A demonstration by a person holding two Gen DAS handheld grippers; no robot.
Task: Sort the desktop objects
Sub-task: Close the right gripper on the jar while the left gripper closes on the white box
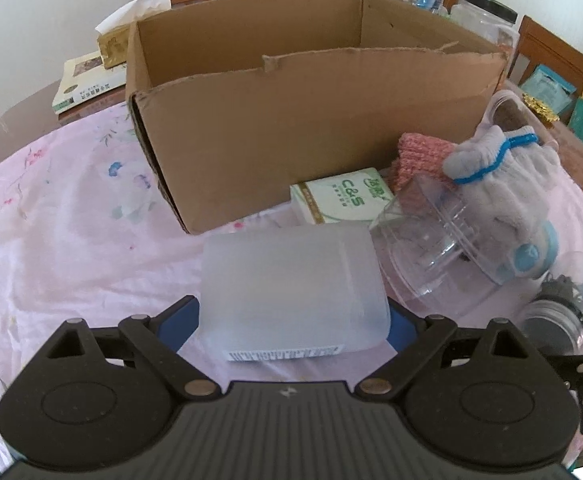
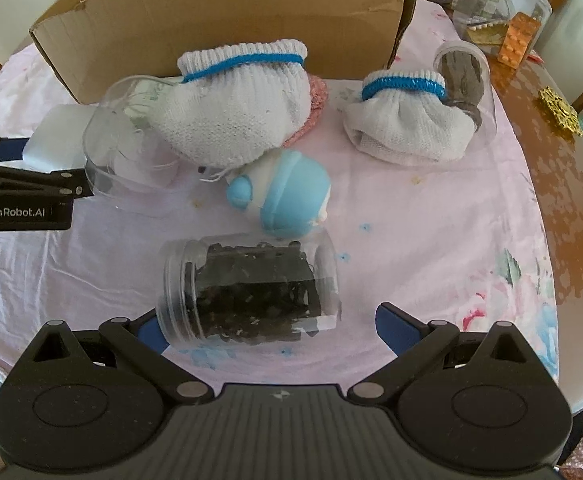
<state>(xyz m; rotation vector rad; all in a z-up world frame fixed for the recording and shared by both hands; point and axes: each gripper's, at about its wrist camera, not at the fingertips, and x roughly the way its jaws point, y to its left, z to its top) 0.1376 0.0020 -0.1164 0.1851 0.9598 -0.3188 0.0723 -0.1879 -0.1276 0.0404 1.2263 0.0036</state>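
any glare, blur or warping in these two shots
Left wrist view: fisheye bows the cardboard box edges; the frosted box between the left tongs looks soft. Right wrist view: window glare on the bare tabletop; corners vignetted black.

Ahead of your left tool and a little to its right, the small green-and-white pack [image 1: 341, 200] beside the cardboard box reads "C&S"; its other characters are too small to read. The frosted plastic box [image 1: 291, 292] between that tool's fingers carries a white label strip along its near edge, with print too blurred to read. From your right tool, look far left: the other tool's black body [image 2: 19, 210] reads "GenRobot.AI" in white.
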